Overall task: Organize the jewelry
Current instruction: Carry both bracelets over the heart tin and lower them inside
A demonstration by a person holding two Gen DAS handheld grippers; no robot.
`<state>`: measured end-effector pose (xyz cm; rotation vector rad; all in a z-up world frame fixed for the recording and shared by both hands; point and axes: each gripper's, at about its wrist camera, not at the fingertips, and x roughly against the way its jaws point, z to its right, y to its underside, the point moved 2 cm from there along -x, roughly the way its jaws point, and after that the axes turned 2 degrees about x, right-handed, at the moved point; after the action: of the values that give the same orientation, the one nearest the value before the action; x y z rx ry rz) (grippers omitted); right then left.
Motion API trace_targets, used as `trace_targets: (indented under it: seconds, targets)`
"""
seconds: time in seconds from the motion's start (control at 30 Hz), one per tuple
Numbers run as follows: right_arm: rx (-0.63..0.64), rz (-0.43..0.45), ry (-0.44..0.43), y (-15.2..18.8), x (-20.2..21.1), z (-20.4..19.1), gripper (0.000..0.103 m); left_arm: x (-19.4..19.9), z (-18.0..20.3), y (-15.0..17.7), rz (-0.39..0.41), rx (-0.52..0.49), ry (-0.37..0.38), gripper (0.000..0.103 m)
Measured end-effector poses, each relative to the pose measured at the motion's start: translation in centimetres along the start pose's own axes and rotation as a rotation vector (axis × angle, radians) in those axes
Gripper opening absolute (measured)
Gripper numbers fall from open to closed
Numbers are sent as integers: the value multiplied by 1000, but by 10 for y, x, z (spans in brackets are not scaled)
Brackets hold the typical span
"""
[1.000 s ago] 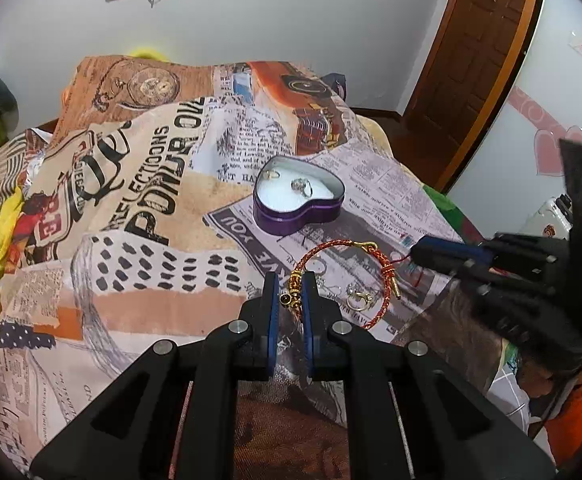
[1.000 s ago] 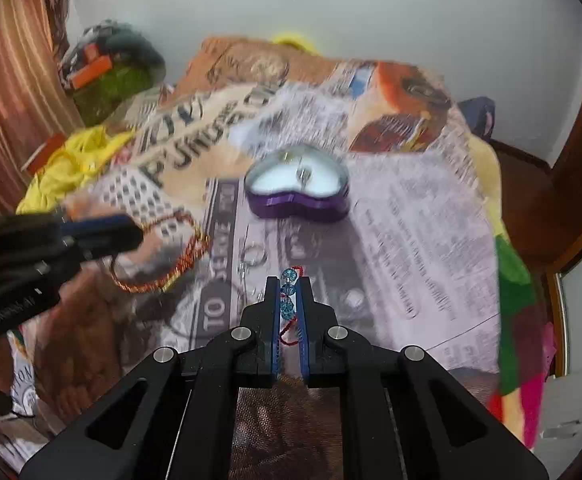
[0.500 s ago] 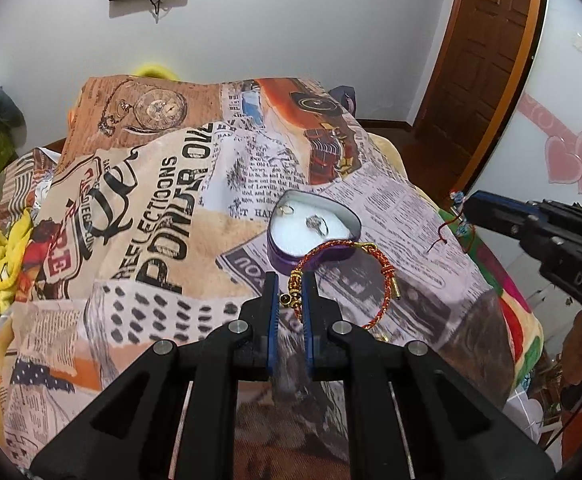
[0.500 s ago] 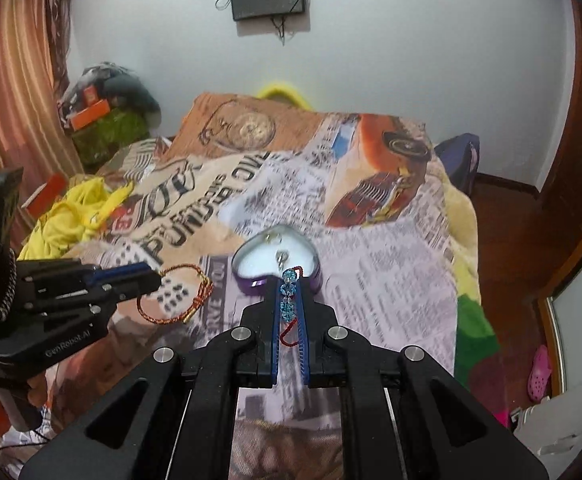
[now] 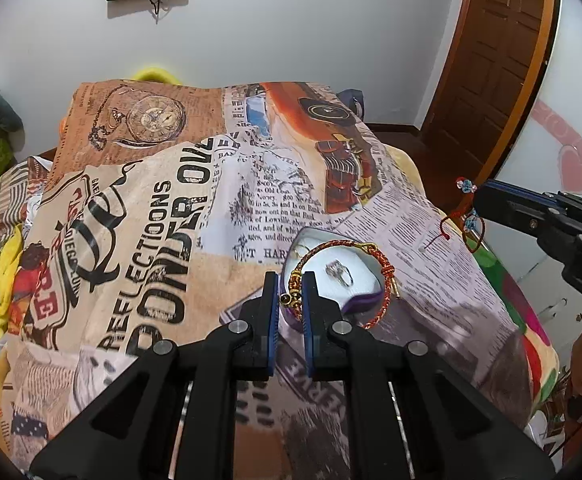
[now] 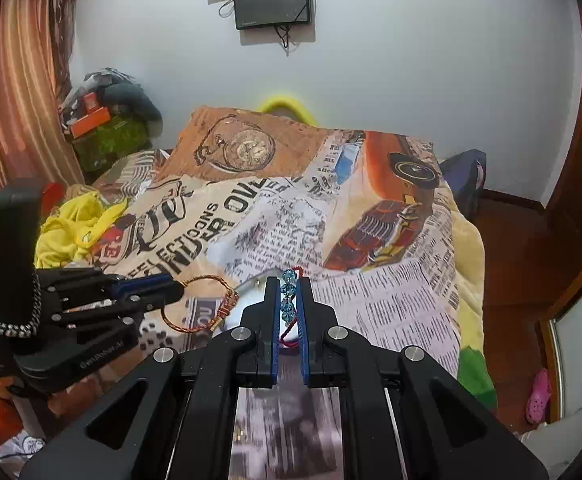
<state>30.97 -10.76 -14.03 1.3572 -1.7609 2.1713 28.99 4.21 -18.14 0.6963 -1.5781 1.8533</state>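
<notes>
The left gripper [image 5: 291, 300] pinches a red-and-gold braided bangle [image 5: 345, 280] by its beaded end, over a heart-shaped box [image 5: 365, 300] holding a ring [image 5: 339, 271]. The right gripper [image 6: 289, 300] clamps a red cord with blue beads [image 6: 289, 292].

Between the matt black plastic jaws of the left gripper [image 5: 291, 300], a braided red-and-gold cord bracelet [image 5: 343, 280] is gleaming with metal beads. Beyond them, a glossy purple box [image 5: 355, 304] is lying on soft printed cloth [image 5: 163, 216]. Faceted blue beads [image 6: 289, 296] are glinting between the right gripper [image 6: 289, 304] pads.
</notes>
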Motion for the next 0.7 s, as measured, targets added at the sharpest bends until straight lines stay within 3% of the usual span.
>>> trace_targets:
  seconds: [0.37, 0.7]
  targets:
    - [-11, -20, -33, -12, -33, 4, 7, -39, -6, -10, -28, -4, 6, 9]
    - [-53, -114, -53, 6, -74, 9, 7, -68, 1, -9, -77, -17, 26, 9]
